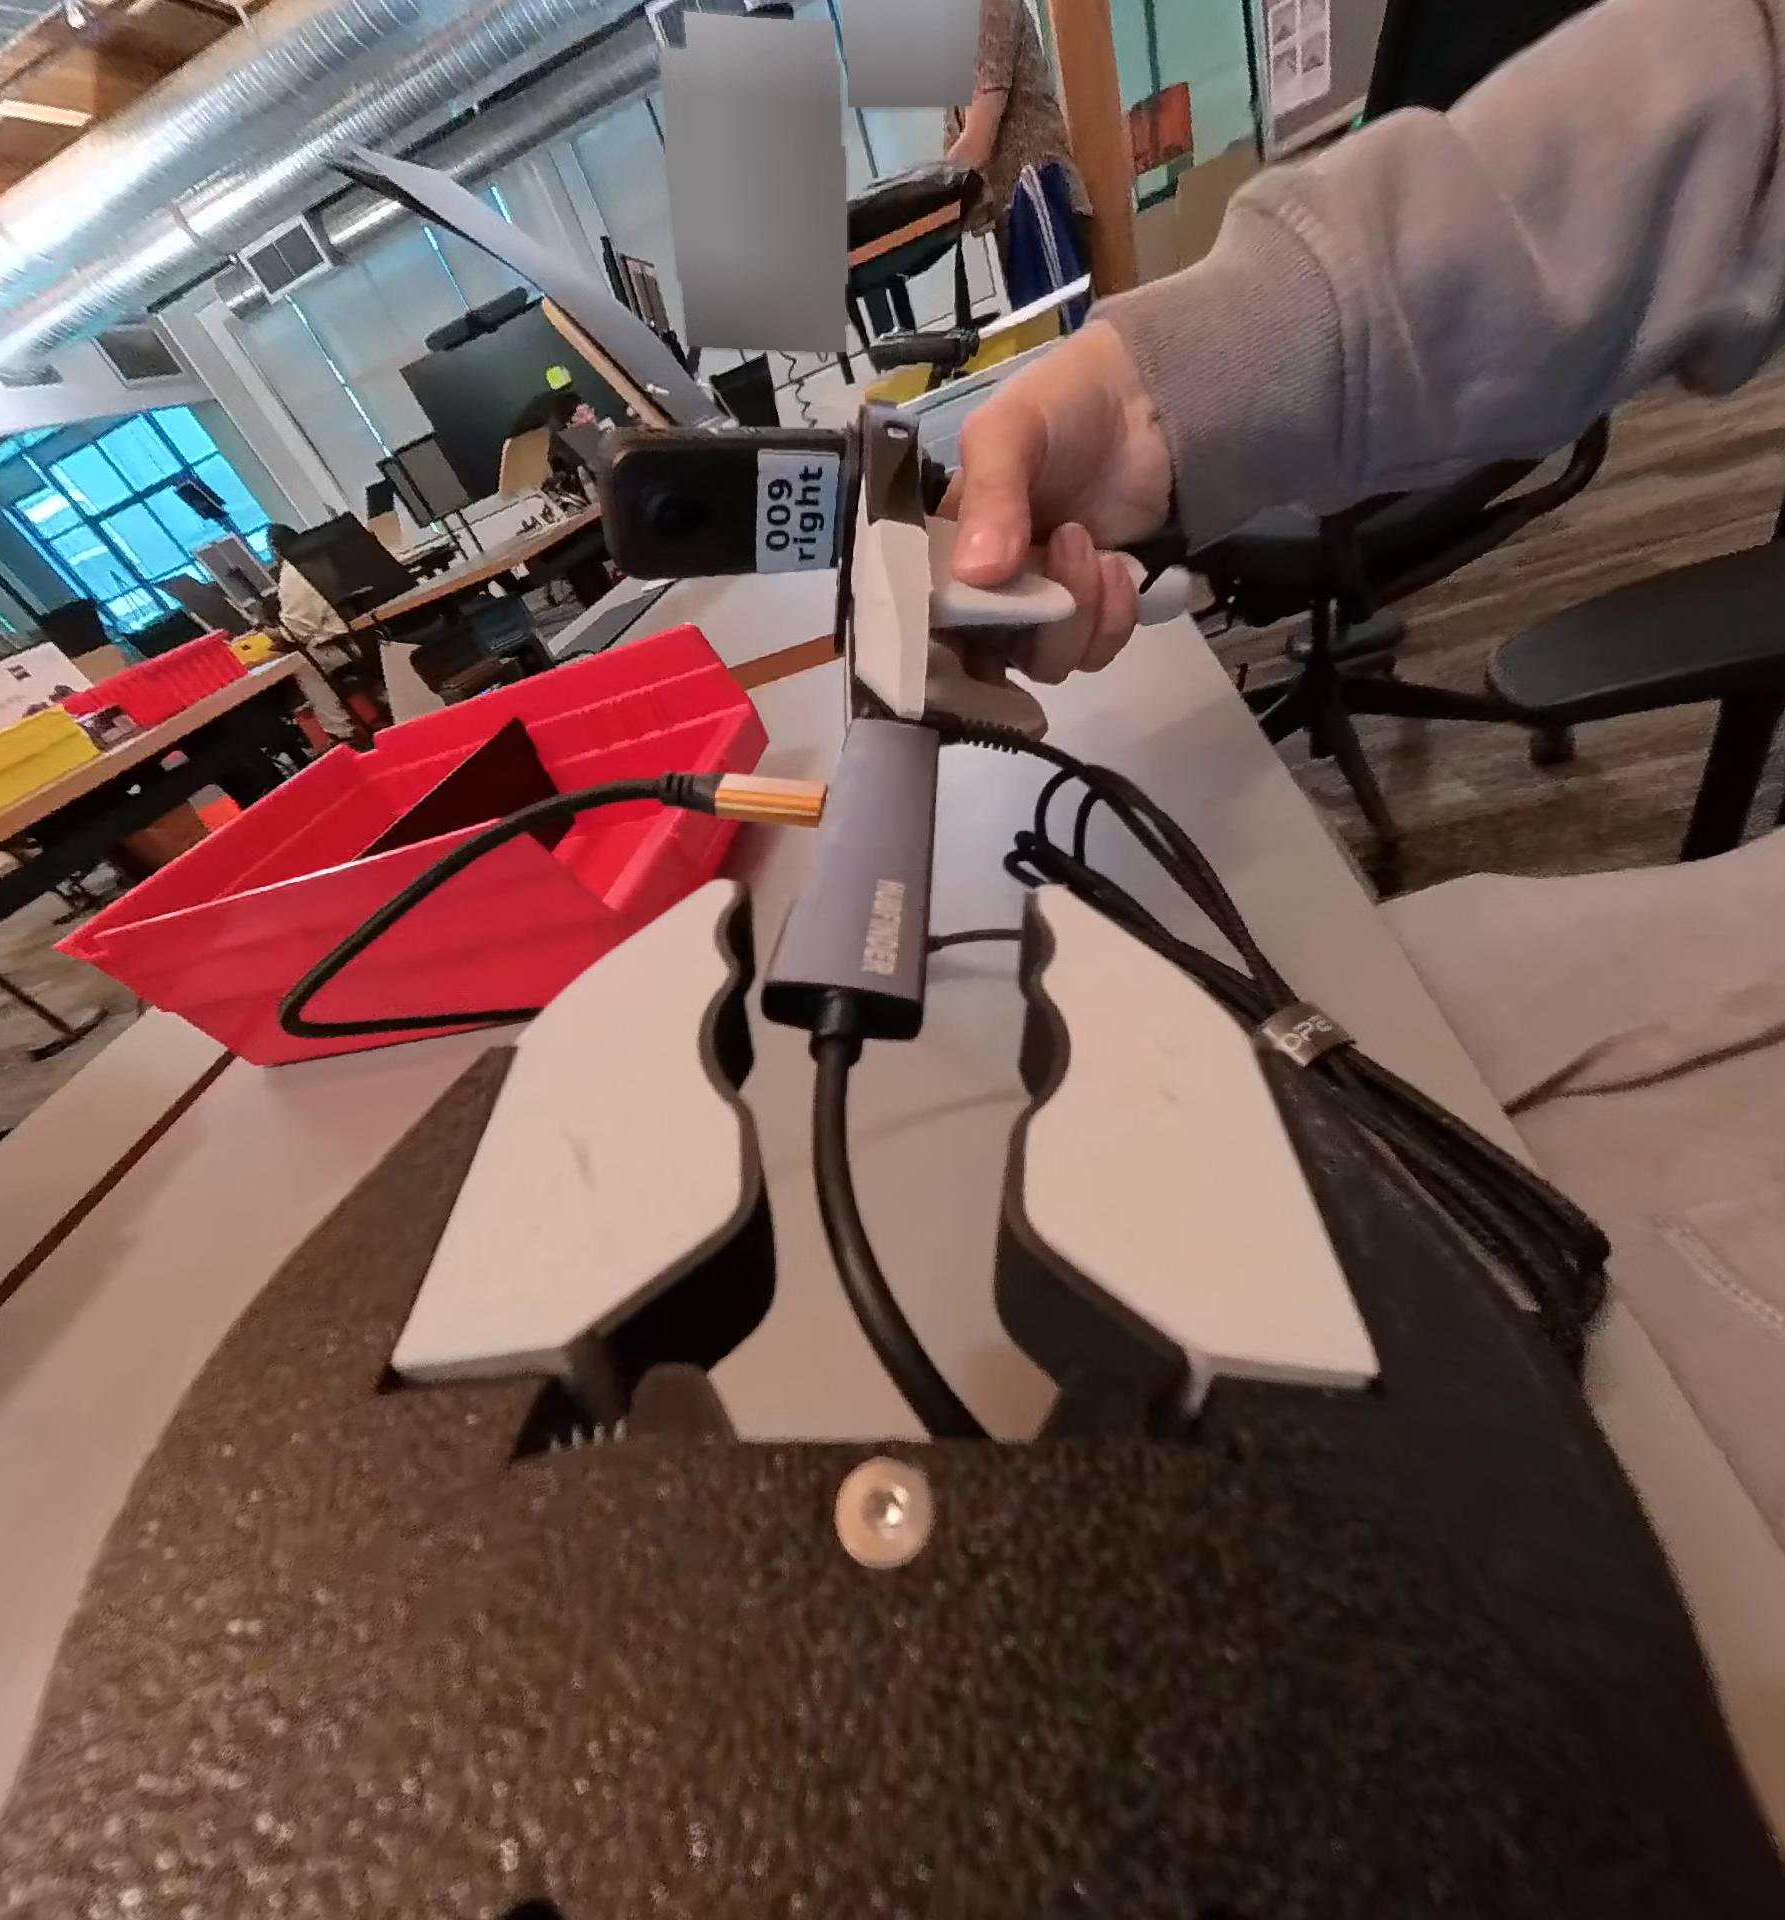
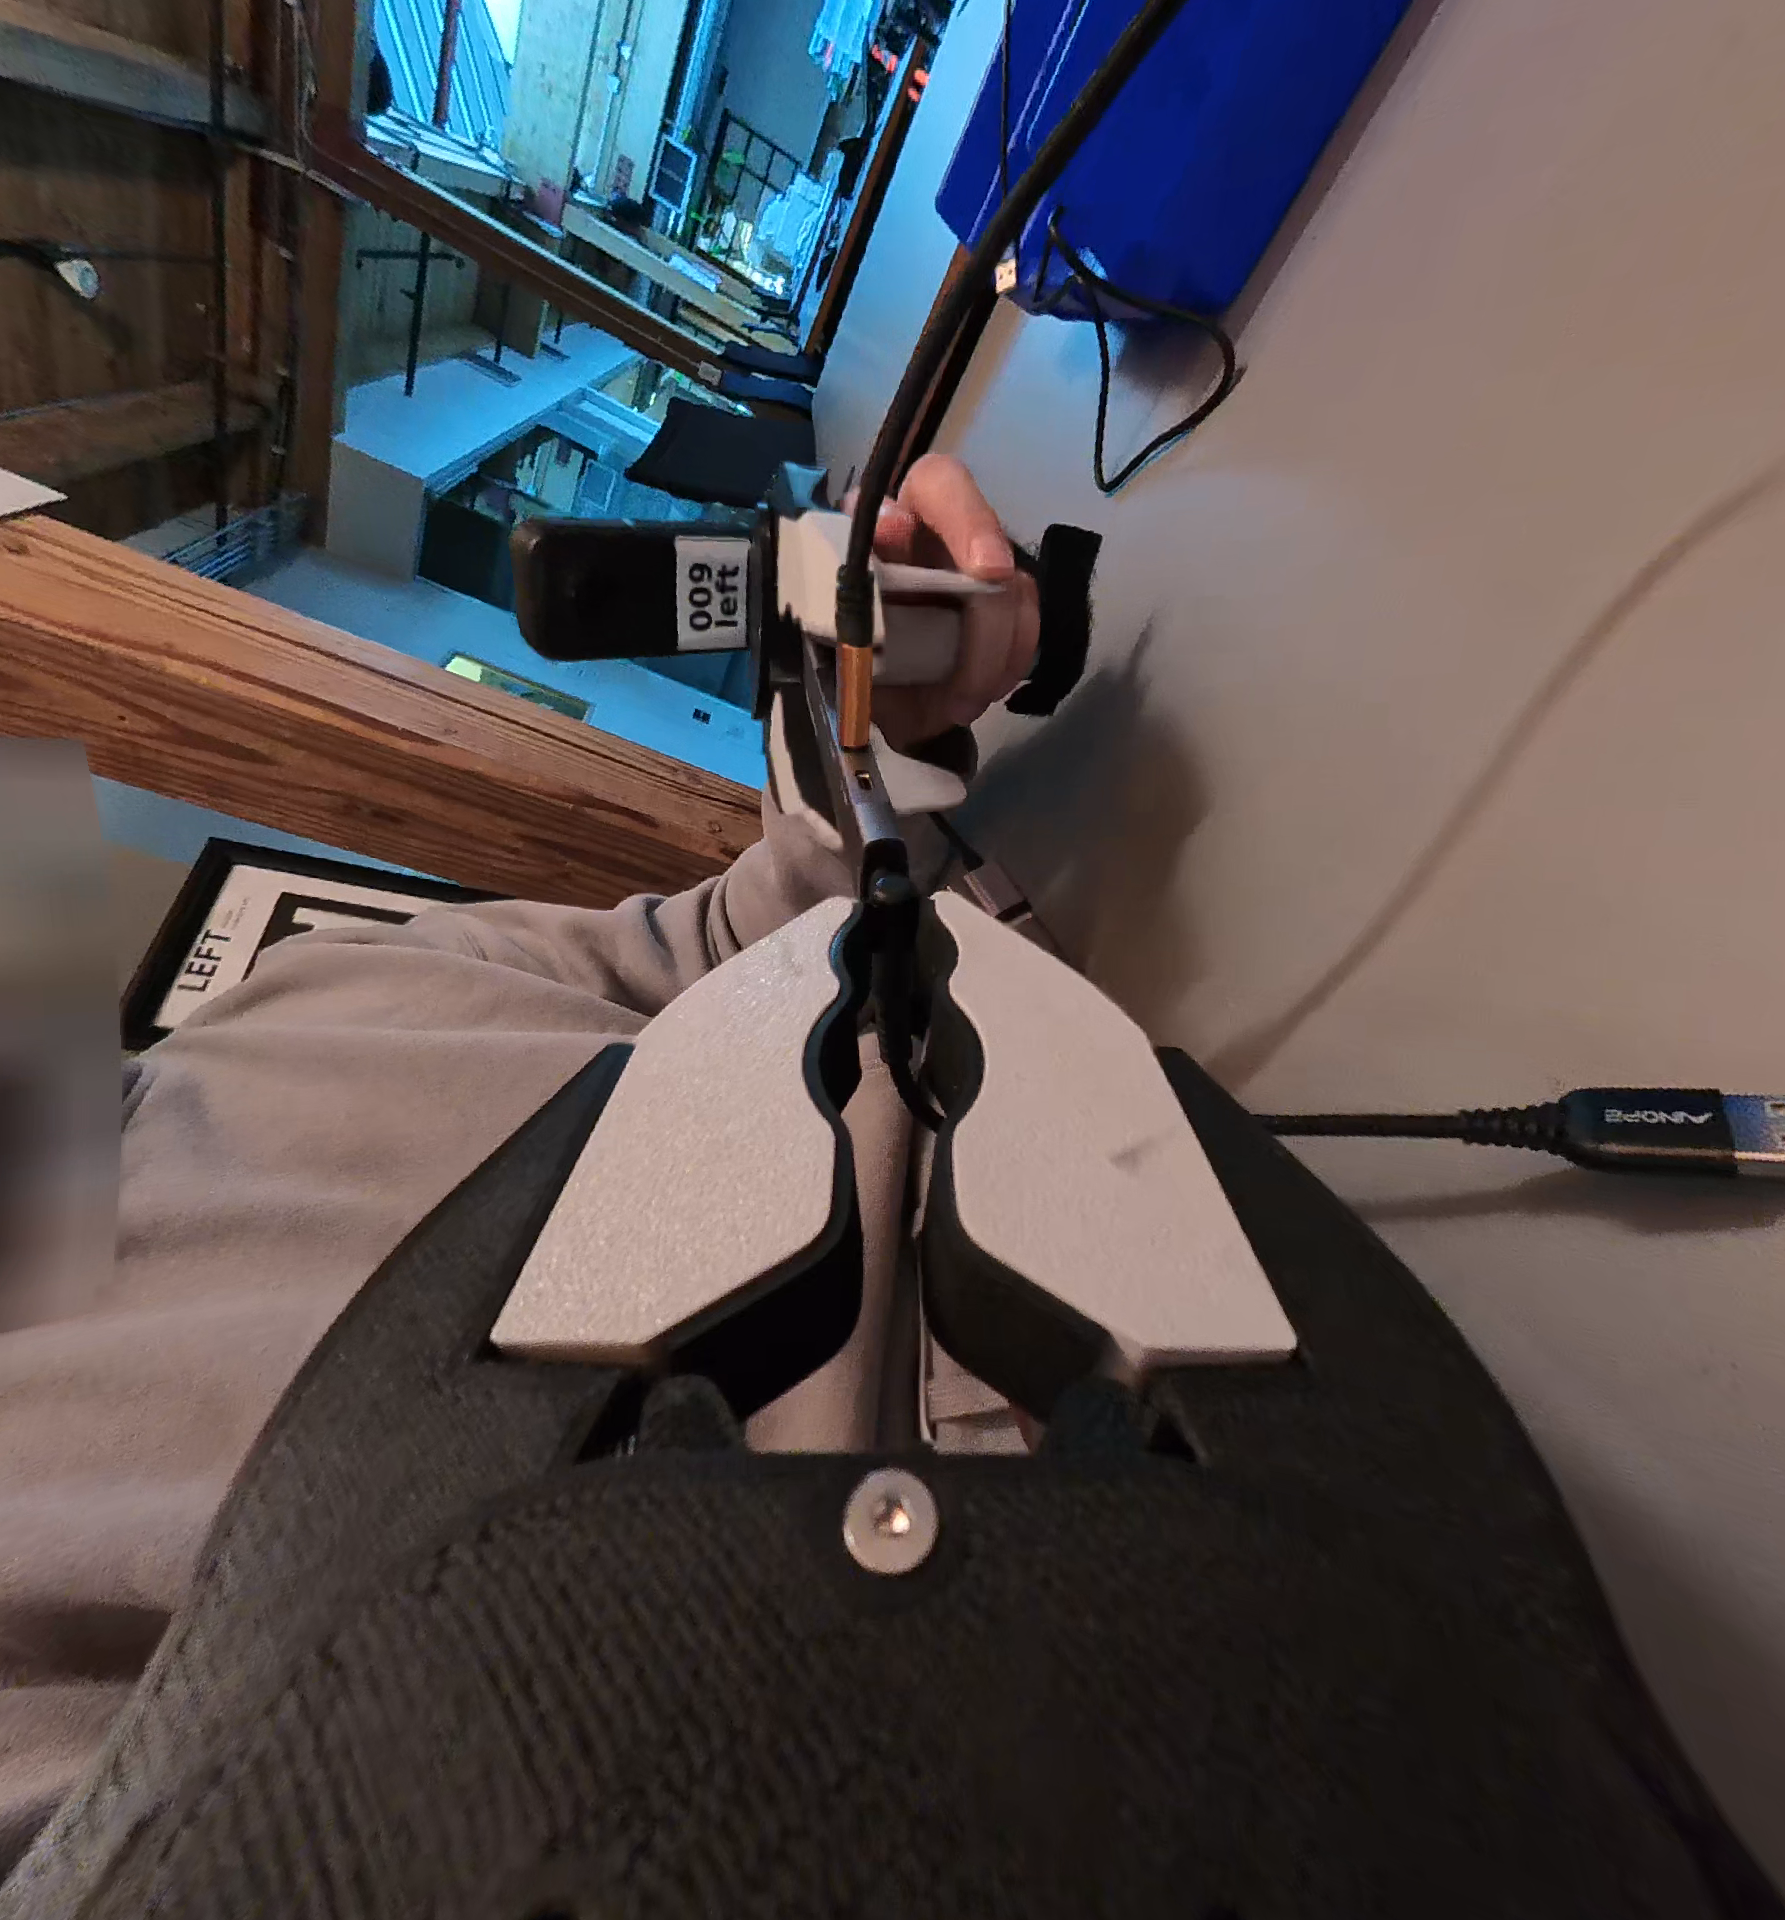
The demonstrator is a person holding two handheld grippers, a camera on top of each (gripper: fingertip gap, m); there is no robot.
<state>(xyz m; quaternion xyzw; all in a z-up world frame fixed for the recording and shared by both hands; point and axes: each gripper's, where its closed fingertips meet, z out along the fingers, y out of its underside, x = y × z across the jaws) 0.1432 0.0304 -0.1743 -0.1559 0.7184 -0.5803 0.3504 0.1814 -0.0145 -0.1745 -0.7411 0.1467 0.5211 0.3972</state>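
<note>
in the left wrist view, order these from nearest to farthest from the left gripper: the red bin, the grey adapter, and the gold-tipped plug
From the left gripper:
1. Grey adapter: just ahead, its near end between the open jaws.
2. Gold-tipped plug: ahead, against the adapter's left side.
3. Red bin: off to the left on the table.

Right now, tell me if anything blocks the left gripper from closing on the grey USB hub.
Nothing visible: the open left gripper straddles the near end of the USB hub; only its own black cable runs between.

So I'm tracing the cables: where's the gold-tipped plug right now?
In the left wrist view the gold-tipped plug sits against the left side of the grey hub, ahead of the open left gripper, beside the red bin.
</note>
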